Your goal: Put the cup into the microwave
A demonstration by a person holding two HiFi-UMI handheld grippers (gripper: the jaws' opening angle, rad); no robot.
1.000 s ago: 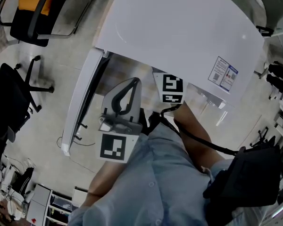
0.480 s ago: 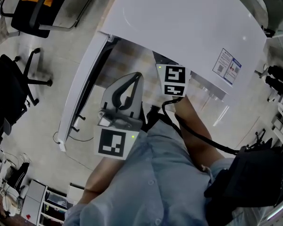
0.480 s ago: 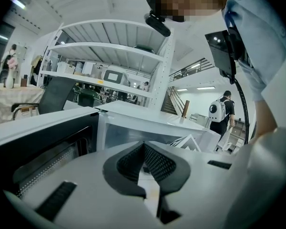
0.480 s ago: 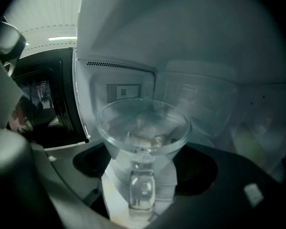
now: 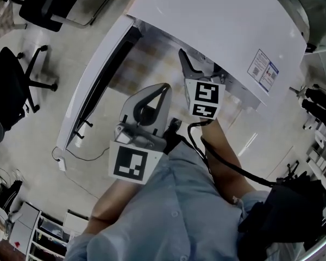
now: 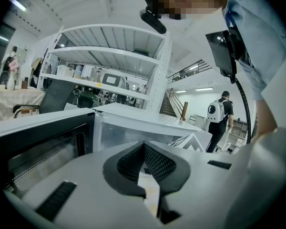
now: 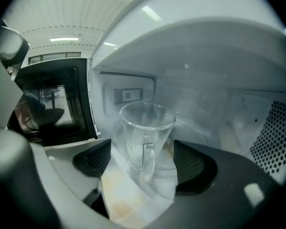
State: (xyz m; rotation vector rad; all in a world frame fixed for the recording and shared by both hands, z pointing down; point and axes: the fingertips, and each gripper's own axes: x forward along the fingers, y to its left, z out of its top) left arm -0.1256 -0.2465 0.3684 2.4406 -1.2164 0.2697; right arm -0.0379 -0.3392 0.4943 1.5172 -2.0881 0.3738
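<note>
Jaws of the right gripper are standing released either side of the cup, which is sitting inside the microwave. Backing straight out looks best, clearing its handle. Left gripper jaws are resting together, empty.

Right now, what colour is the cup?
Cup: clear glass, best in right gripper view.

The left gripper is holding its jaws together, empty. The microwave door is standing open at the left edge.
</note>
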